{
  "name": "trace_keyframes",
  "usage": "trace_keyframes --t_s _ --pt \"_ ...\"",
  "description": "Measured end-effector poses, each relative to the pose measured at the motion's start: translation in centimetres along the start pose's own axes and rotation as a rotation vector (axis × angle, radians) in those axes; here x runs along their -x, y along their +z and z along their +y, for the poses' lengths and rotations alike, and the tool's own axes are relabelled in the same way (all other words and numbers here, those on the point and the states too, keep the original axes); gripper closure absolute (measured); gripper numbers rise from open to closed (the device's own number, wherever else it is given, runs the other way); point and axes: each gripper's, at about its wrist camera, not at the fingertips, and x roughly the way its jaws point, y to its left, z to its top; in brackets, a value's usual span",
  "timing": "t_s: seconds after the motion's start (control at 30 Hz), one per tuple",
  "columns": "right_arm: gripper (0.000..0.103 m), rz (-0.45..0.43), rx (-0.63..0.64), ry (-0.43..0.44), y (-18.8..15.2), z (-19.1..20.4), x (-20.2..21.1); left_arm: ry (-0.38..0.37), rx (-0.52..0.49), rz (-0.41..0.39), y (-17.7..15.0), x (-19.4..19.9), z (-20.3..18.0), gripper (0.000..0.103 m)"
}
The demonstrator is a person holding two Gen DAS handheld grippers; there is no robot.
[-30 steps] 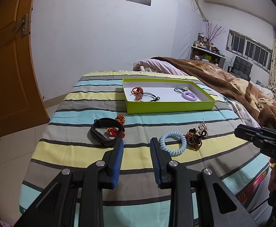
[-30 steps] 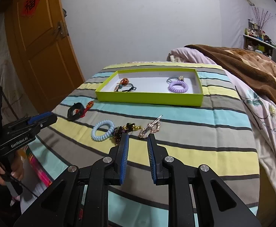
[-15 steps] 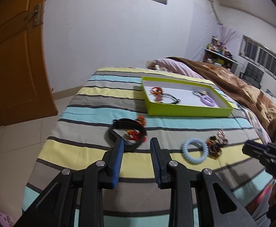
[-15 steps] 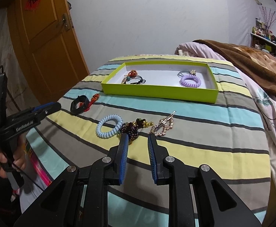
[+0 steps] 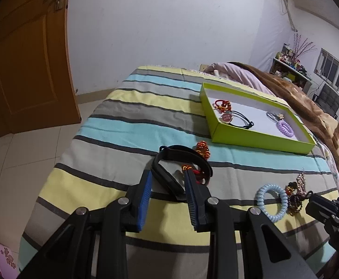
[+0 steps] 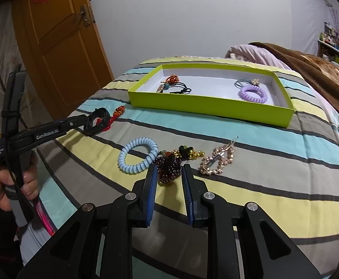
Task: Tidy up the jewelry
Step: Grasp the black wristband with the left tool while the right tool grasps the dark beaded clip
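Note:
A lime green tray [image 5: 260, 137] [image 6: 206, 104] lies on the striped bed and holds a red ornament, black hair ties and a purple coil tie [image 6: 253, 93]. My left gripper [image 5: 168, 176] is open, its jaws standing either side of the near part of a black wristband [image 5: 181, 158] with a red tassel [image 5: 202, 150]. My right gripper [image 6: 168, 171] is open around a dark beaded bracelet [image 6: 169, 166]. A light blue coil tie [image 6: 138, 154] lies left of it, a gold hair clip [image 6: 218, 161] right of it.
The striped blanket [image 5: 132, 125] covers the bed, whose left edge drops to a tiled floor [image 5: 18, 148]. An orange door [image 5: 27, 53] stands at the left. A brown blanket [image 6: 315, 69] lies heaped at the right. My left gripper [image 6: 95, 121] shows in the right wrist view.
My left gripper moved left and forward until its jaws straddle the black wristband. My right gripper moved forward and opened a little around the beaded bracelet.

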Motion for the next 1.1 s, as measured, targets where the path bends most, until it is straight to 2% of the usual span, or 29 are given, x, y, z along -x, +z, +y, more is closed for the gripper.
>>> trace_keyframes --t_s 0.4,0.47,0.5,0.57,0.77,0.9,0.97,1.1 --pt "0.080 0.041 0.026 0.009 0.6 0.1 -1.9 0.015 0.012 0.060 0.3 -2.0 -0.1 0.073" --pt "0.077 0.045 0.027 0.010 0.6 0.1 -2.1 0.009 0.022 0.071 0.5 -2.3 0.1 0.073" --pt "0.070 0.051 0.028 0.011 0.6 0.1 -2.2 0.008 0.023 0.076 0.5 -2.5 0.1 0.073" --pt "0.067 0.067 0.036 0.014 0.6 0.3 -2.6 0.009 0.022 0.083 0.5 -2.6 0.0 0.073" --pt "0.067 0.077 0.026 -0.003 0.6 0.2 -2.9 0.029 0.007 0.088 0.5 -2.6 -0.3 0.074" --pt "0.071 0.074 0.045 -0.029 0.6 0.7 -2.9 0.038 -0.004 0.090 0.5 -2.6 -0.5 0.089" --pt "0.078 0.071 0.051 -0.038 0.6 0.8 -2.7 0.036 -0.005 0.088 0.5 -2.6 -0.5 0.090" --pt "0.080 0.070 0.048 -0.035 0.4 0.8 -2.3 0.032 -0.021 0.079 0.2 -2.4 -0.6 0.090"
